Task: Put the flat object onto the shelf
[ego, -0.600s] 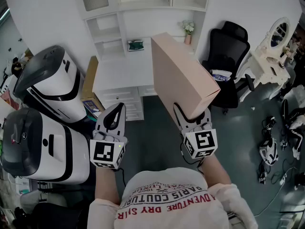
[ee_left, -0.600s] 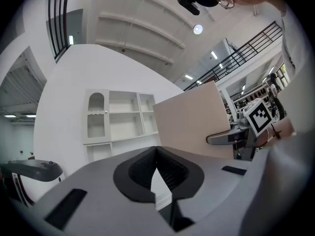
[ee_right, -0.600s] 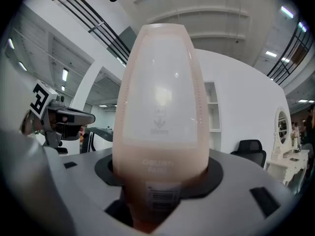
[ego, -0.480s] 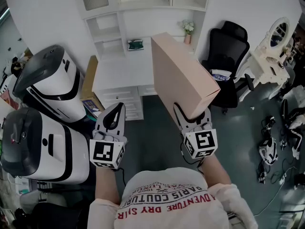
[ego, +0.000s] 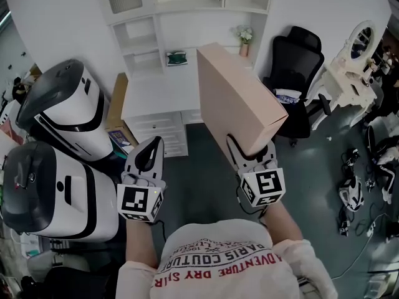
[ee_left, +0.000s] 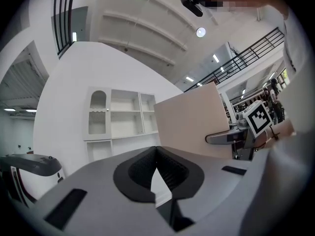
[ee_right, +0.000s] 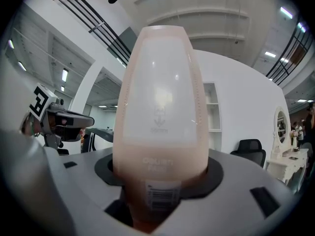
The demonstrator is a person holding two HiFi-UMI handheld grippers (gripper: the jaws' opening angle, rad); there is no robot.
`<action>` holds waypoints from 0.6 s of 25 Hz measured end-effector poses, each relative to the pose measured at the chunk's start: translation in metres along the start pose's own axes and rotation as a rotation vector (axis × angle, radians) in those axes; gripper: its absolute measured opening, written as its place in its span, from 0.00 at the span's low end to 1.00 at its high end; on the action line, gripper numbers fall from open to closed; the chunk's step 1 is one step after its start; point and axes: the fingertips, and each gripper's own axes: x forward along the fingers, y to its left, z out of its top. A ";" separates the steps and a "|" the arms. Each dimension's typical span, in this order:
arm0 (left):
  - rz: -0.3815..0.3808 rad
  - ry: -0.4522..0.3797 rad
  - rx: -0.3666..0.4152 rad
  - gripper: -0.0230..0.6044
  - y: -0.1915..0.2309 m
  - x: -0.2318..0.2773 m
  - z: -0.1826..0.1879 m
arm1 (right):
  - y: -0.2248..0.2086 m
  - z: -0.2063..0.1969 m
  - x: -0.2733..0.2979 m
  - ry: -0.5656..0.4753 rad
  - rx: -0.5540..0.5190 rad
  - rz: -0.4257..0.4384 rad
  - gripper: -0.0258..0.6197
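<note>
White wall at the far side, with a white shelf unit (ego: 187,5) above a white desk (ego: 156,95); on the far part of the desk a small green item (ego: 177,58) and, to its right, a little pot of flowers (ego: 245,39). Dark floor (ego: 199,161) nearer in. Black office chair (ego: 299,73) right of the desk; two white-and-black machines at the left, one farther (ego: 62,114) and one nearer (ego: 50,195). Flat box (ego: 240,95), pale pinkish beige, up in the air and standing on edge, its length running away toward the desk and shelf unit, its far end over the desk's right part in the head view, not yet on any shelf. Right gripper (ego: 250,151) clenched on the near short end of the flat box, one jaw on each broad face; in the right gripper view (ee_right: 160,181) the flat box (ee_right: 160,107) filling the gap between the jaws, a barcode label (ee_right: 158,196) on its near edge. Left gripper (ego: 151,145) held in the air to the left of the flat box and clear of it; in the left gripper view (ee_left: 156,156) jaws pressed together with nothing between them, and beyond them the shelf unit (ee_left: 123,114), the flat box (ee_left: 192,124) and the right gripper (ee_left: 231,137)
</note>
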 end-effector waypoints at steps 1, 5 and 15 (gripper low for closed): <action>-0.002 0.002 -0.002 0.06 0.002 -0.002 -0.002 | 0.003 0.000 0.001 0.000 0.002 -0.002 0.47; -0.016 0.013 -0.012 0.06 0.015 -0.010 -0.011 | 0.013 -0.003 0.006 0.008 -0.002 -0.016 0.47; -0.024 0.046 -0.022 0.06 0.043 0.019 -0.041 | 0.006 -0.021 0.049 0.029 0.011 -0.033 0.48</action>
